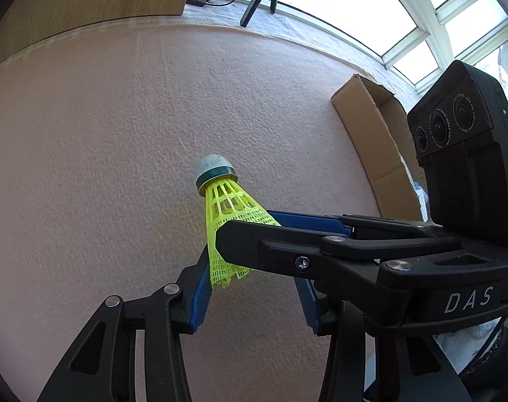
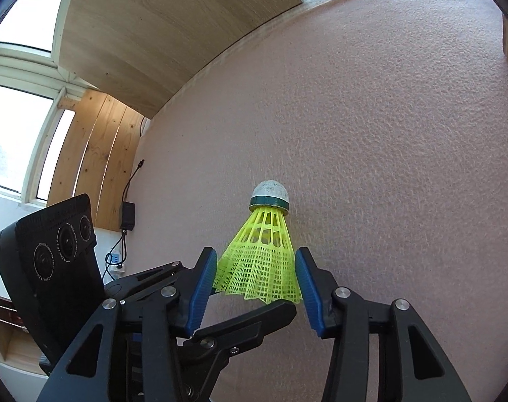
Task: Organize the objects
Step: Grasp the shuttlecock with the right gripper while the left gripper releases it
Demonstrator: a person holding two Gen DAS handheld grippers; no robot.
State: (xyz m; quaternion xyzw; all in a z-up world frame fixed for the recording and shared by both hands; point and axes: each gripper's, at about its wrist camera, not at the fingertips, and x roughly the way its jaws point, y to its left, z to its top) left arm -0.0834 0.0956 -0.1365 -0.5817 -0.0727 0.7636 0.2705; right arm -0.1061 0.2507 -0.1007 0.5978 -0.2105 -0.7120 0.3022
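A pale pink, pebbled tabletop [image 1: 119, 167] is filling most of both wrist views. A light wooden panel [image 2: 170, 33] is lying along its far edge. An open brown cardboard box [image 1: 381, 140] is sitting on the tabletop near the bright window [image 1: 421, 16], well apart from the grippers.

The two black grippers with blue ribbed pads are crossing each other over the tabletop, both angling downward. The right gripper [image 2: 256, 253] is pinching a neon-yellow plastic mesh shuttlecock [image 2: 264, 227]. In its own view both pads are pressing against opposite sides of the flared skirt near its open rim.

The left gripper [image 1: 254, 278] is reaching in from the side with its jaws partly spread. One of its pads [image 1: 202, 288] is touching the skirt's edge. The other pad is standing apart from the skirt and is partly hidden behind a finger of the right gripper, so the left gripper is not clamping anything.

The shuttlecock is pointing away from both cameras, with its skirt toward the grippers. Its rounded grey cork tip with a dark green band [image 2: 270, 194] is facing the tabletop. Whether the tip is touching the tabletop cannot be told.
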